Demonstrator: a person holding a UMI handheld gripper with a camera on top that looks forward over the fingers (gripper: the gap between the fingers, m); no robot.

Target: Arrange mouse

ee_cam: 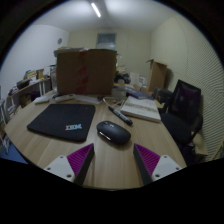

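**Open gripper above a desk, mouse just ahead of the fingers**

A pale, white-walled office room fills the frame, with a long bright ceiling light strip (96, 9) near the top centre. A wide light-brown wooden desk (110, 160) takes up the lower half of the frame and carries the things below.

At the upper centre, on the far end of the desk, stands a large brown cardboard box (85, 70). At the right of the frame, beside the desk, sits a black office chair (184, 103).

On the desk at the centre left lies a flat black rectangular mouse pad (62, 121) with white lettering near its near edge. To the right of centre, further back, rests a stack of white papers (141, 108), and between it and the pad lies a slim dark elongated object (118, 112) that is too small to identify.

The black oval computer mouse (113, 132) sits on the bare wood at the centre of the frame, just to the right of the pad and apart from it, and just ahead of the gap between the fingers.

At the bottom of the frame, the gripper (112, 163) holds its two fingers spread wide with nothing between them; the magenta pads (80, 160) face inward, and the fingers hover short of the mouse without touching it.
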